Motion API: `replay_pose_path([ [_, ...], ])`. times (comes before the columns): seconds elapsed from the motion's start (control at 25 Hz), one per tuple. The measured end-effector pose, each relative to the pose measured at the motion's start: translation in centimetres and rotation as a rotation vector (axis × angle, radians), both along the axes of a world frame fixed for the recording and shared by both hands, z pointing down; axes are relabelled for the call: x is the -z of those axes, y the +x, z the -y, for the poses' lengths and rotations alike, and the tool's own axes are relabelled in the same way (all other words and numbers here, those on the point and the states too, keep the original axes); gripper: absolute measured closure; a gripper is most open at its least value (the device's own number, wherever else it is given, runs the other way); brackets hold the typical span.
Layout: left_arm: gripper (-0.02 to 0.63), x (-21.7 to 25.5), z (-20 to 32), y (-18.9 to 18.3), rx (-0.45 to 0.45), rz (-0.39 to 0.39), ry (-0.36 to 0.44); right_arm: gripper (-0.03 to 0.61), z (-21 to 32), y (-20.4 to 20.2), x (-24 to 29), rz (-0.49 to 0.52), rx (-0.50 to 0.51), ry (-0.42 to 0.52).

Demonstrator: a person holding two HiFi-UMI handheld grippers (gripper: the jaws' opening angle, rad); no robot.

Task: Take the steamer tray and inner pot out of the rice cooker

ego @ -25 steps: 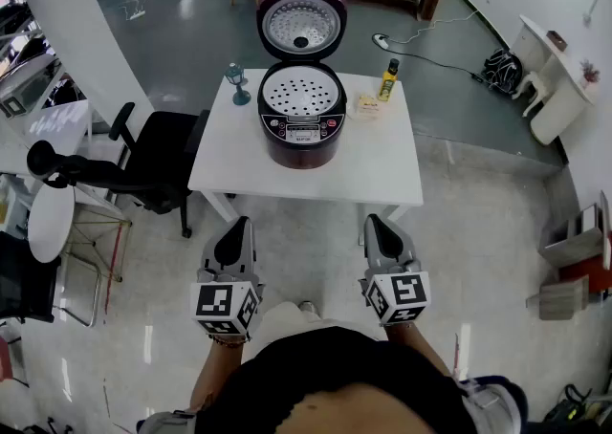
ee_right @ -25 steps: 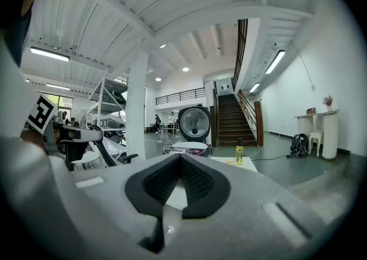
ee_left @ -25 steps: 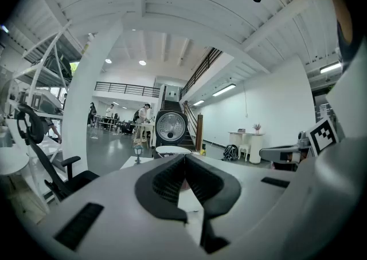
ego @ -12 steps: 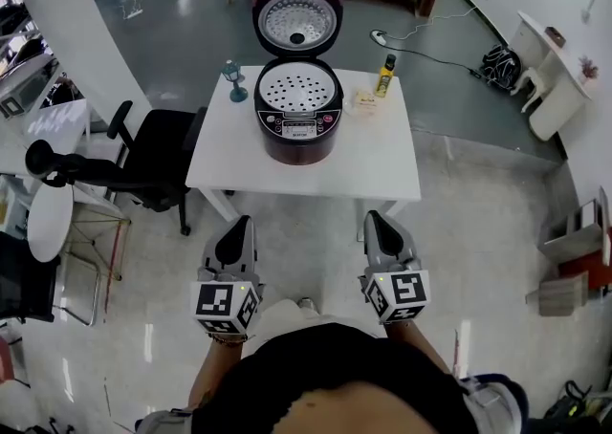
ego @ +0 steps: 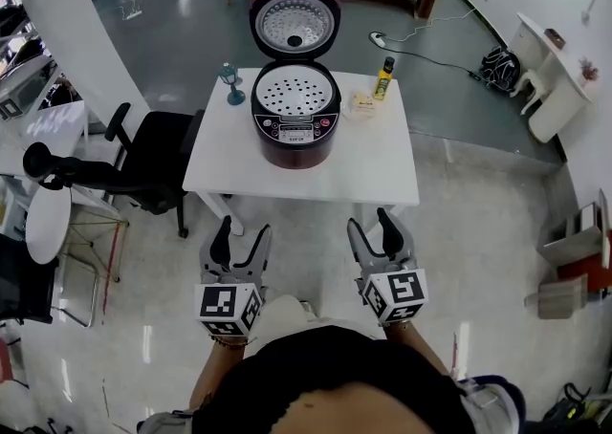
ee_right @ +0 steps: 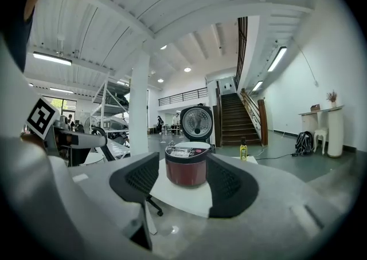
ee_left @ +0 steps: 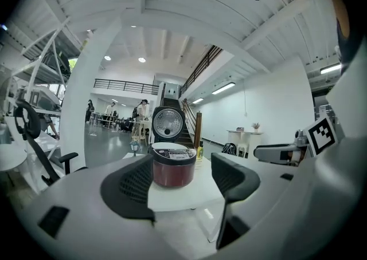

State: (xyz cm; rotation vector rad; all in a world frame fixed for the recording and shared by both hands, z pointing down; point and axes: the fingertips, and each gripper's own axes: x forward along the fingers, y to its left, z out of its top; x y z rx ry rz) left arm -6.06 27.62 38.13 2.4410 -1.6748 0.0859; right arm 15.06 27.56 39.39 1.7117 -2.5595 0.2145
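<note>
A dark red rice cooker (ego: pixel 295 121) stands on the white table (ego: pixel 382 174) with its lid (ego: pixel 295 24) swung up. The white perforated steamer tray (ego: pixel 296 95) lies in its mouth, and the inner pot beneath is hidden. My left gripper (ego: pixel 238 236) and right gripper (ego: pixel 374 228) hover over the floor, short of the table's near edge. Both point toward the cooker, far from it. Their jaws are opening with nothing between them. The cooker (ee_left: pixel 171 167) shows between the left gripper (ee_left: pixel 180 187) jaws in its own view. The right gripper (ee_right: pixel 183 187) likewise frames the cooker (ee_right: pixel 186 165).
A yellow bottle (ego: pixel 386 79) and a small pale box (ego: pixel 363 103) sit right of the cooker, and a small blue stemmed object (ego: pixel 229 84) sits to its left. A black office chair (ego: pixel 143 169) stands off the table's left side. A round white table (ego: pixel 48 222) is farther left.
Both grippers' jaws have gone from shut to spread apart. The hands stay in about the same place, and the cooker sits slightly higher and to the left in the head view.
</note>
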Motion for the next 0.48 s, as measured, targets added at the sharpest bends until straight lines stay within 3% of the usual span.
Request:
replay_pose_path([
  [0.24,0.209,0.3,0.1,-0.5,0.015,-0.028,0.001,0.279,0.7,-1.0,-0.5,-0.016,0.036,-0.034],
  [0.48,0.187,-0.4,0.9,-1.1,0.019,0.0,-0.029,0.275,1.7,-1.1,-0.6,-0.055,0.018,-0.025],
])
